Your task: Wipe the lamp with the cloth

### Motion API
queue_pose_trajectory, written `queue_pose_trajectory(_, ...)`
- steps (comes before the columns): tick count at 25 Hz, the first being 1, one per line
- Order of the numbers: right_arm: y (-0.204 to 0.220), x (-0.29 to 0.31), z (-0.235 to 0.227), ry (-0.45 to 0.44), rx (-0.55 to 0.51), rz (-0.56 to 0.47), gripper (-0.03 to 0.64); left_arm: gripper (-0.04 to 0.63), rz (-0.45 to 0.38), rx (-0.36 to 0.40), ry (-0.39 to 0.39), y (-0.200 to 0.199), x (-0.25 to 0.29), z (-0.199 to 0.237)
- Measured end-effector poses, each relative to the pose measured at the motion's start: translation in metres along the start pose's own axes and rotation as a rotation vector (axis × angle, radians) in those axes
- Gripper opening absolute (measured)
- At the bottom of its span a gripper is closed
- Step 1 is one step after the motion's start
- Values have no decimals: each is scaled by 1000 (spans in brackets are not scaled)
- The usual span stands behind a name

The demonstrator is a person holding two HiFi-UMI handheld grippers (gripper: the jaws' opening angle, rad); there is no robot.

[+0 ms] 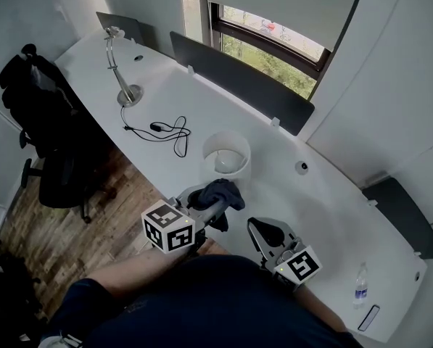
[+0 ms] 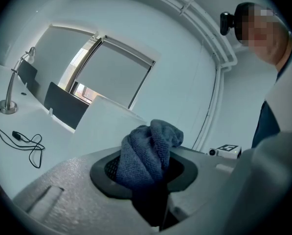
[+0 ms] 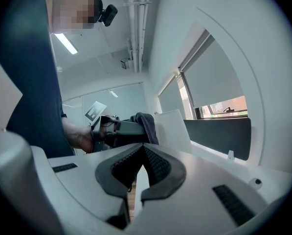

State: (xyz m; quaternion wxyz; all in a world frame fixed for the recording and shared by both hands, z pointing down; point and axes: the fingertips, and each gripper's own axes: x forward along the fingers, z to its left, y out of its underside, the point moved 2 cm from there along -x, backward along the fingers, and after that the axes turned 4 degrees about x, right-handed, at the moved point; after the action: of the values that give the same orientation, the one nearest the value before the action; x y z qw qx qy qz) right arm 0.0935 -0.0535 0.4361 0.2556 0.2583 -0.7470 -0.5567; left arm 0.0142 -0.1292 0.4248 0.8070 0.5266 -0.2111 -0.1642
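Your left gripper clamps the cloth just before the lamp, bunched ready for wiping, while your right gripper beside it is closed and empty.

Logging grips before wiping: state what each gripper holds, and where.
Left gripper: the blue cloth, pinched low on its bunched folds. Right gripper: nothing, jaws together.

On the desk, cable lies left of lamp, bottle far right.

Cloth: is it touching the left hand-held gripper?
Touching. The left gripper view shows the blue cloth bunched between the jaws of the left hand-held gripper, which are shut on it.
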Motion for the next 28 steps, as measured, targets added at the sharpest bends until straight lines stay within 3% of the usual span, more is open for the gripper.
queue_pose_trajectory(18,13,5,-5,11,21,57,11,132,179,-100,-51,98,0,50)
queue_pose_trajectory(23,13,5,-8,18,21,61,11,132,203,-98,-50,102,0,54)
queue_pose_trajectory(28,9,8,-8,16,20,43,11,132,184,-66,-36,79,-6,47)
